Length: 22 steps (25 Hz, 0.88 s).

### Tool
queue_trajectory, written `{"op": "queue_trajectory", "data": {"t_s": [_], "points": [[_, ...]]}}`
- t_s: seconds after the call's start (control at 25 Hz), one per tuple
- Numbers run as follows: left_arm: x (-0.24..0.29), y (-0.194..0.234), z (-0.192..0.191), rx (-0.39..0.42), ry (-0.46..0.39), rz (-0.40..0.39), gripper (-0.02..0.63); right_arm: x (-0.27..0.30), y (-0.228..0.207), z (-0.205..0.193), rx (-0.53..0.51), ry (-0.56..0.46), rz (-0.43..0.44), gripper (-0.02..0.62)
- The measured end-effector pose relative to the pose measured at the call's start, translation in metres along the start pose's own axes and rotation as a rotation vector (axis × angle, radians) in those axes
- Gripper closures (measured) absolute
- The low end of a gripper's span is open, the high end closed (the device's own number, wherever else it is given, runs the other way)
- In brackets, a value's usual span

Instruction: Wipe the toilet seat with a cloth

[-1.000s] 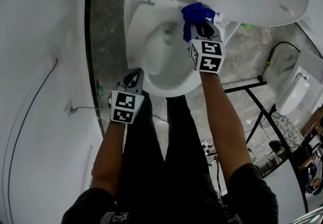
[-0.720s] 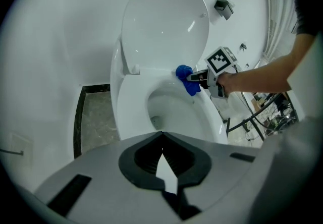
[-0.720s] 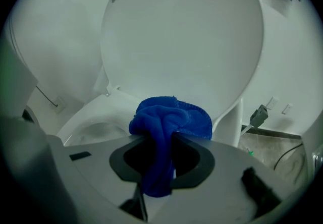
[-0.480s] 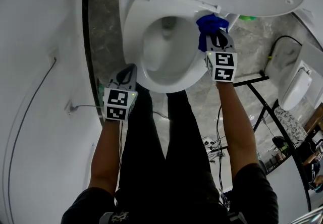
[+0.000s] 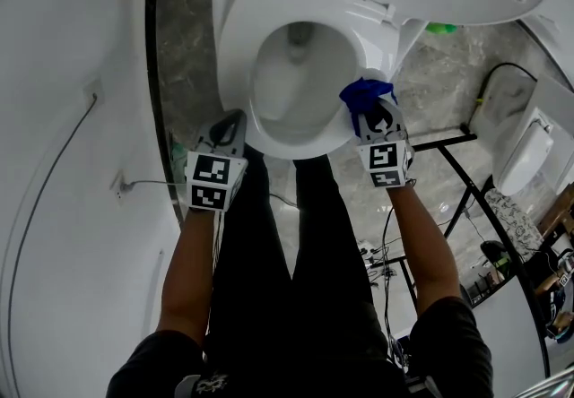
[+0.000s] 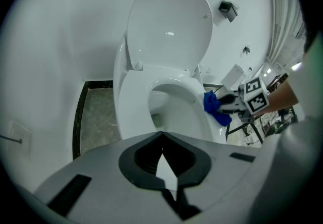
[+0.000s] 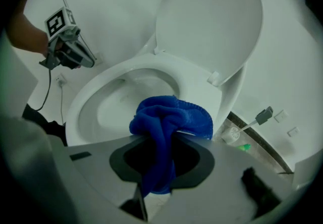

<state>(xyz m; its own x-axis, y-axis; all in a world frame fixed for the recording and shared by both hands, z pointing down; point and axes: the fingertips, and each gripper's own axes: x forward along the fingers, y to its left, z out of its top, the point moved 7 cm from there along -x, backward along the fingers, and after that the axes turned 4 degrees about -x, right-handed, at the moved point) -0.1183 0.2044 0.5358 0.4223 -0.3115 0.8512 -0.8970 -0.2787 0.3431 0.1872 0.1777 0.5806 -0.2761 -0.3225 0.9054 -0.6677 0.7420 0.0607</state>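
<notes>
The blue cloth [image 5: 363, 93], clamped in the right hand-held gripper [image 5: 375, 116] at the toilet seat's [image 5: 239, 73] 4 o'clock, is best pressed flat and drawn toward 6 o'clock, the left hand-held gripper [image 5: 230, 125] being closed and empty.

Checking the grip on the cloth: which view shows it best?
The right gripper view: the blue cloth fills the centre, clamped in the right gripper. The head view shows a small bunch on the toilet seat; the left gripper view, a distant blob.
</notes>
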Motion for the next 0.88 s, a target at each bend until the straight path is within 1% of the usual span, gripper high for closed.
{"op": "queue_trajectory", "data": {"t_s": [0.12,0.24,0.36,0.44,0.52,0.72,0.88], "points": [[-0.001,0.001,-0.002,0.004,0.006,0.004,0.597,-0.007,0.035,-0.010,-0.053,0.023,0.077,0.509],[-0.003,0.003,-0.005,0.003,0.014,0.012,0.597,-0.014,0.075,-0.018,-0.110,0.044,0.184,0.509],[-0.003,0.004,-0.008,-0.002,0.019,0.018,0.597,-0.018,0.117,-0.023,-0.157,0.040,0.294,0.509],[-0.002,0.006,-0.010,-0.006,0.021,0.023,0.597,-0.017,0.143,-0.021,-0.200,0.031,0.348,0.509],[-0.002,0.007,-0.011,-0.013,0.020,0.028,0.597,-0.014,0.161,-0.014,-0.232,0.018,0.383,0.509],[-0.005,0.013,-0.011,-0.027,0.007,0.050,0.597,0.002,0.190,0.017,-0.285,-0.040,0.440,0.509],[-0.010,0.028,-0.007,-0.041,-0.013,0.089,0.597,0.017,0.209,0.051,-0.315,-0.097,0.454,0.509]]}}
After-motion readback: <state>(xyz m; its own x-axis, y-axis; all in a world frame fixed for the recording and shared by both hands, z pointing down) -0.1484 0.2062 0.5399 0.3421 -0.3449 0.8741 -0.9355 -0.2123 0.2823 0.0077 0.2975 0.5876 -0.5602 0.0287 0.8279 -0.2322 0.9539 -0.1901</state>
